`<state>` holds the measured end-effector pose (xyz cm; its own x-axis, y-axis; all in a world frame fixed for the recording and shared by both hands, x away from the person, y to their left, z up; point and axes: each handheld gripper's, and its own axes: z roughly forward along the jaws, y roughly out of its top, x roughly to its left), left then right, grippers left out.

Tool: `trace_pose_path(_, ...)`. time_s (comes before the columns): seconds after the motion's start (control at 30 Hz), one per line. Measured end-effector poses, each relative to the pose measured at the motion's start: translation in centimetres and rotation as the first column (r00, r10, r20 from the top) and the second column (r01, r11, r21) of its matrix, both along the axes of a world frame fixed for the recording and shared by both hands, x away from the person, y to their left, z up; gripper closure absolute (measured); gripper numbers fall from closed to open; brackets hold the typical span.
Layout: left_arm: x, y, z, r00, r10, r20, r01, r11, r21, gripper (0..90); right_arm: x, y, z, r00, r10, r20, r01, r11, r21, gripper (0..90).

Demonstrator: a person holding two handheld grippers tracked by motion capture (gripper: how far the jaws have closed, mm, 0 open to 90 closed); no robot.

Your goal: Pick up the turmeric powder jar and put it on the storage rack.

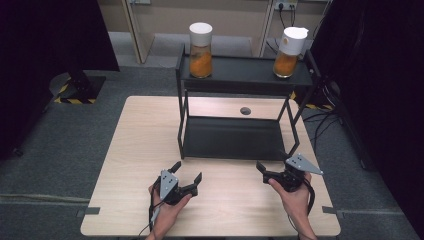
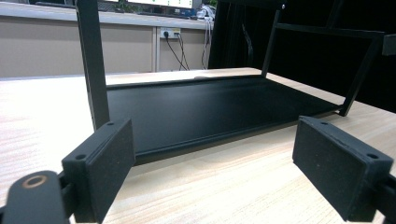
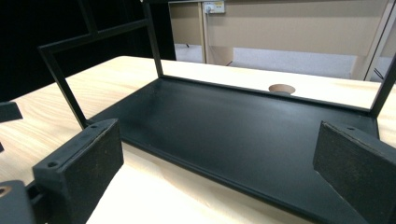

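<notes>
Both grippers rest low on the wooden table (image 1: 140,150), lower centre of the high view, in front of the black shelf rack (image 1: 240,82). Left gripper (image 1: 187,172): jaws spread wide, nothing between them. Right gripper (image 1: 272,162): jaws also wide and empty. In each gripper view the pads frame the rack's bottom shelf (image 2: 210,107), which lies bare.

Things nearest to hand: two jars of orange powder with white lids, standing on the rack's top shelf at the upper centre of the frame. Left jar (image 1: 201,44) stands near the top shelf's left end, right jar (image 1: 289,52) near its right end, well apart from each other and from both grippers.

Risks, as judged:
- The jars are tall and sit high up, so a knock from a jaw on the way in could tip one off the back or side of the shelf.
- Smooth walls could slip in the pads if gripped too high, near the lid.
- The right jar looks slightly tilted toward the frame edge, though this may be camera slant; I cannot tell.

In the way: the rack's upright posts (image 2: 91,60) and the raised side rails at the top shelf ends, close beside each jar. A round cable hole (image 1: 245,110) in the table behind the rack; harmless. Cables and a floor stand lie off the table.
</notes>
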<state>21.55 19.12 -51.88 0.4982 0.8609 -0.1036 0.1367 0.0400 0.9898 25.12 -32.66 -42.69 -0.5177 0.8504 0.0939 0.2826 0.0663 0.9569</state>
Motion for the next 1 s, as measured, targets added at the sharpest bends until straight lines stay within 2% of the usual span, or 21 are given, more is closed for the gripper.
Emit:
trace_pose_path(0.6, 0.0, 0.0, 0.0, 1.0000, 0.001, -0.001, -0.001, 1.0000, -0.001, 12.6, -0.6, -0.6, -2.0, 0.9985, -0.009, -0.054, 0.008, 0.9999, -0.012, 2.1)
trace_pose_path(1.0, 0.0, 0.0, 0.0, 1.0000, 0.001, -0.002, -0.001, 1.0000, 0.000, 12.6, -1.0, -1.0, -2.5, 0.9979, -0.018, -0.062, 0.017, 0.9997, -0.017, 2.2)
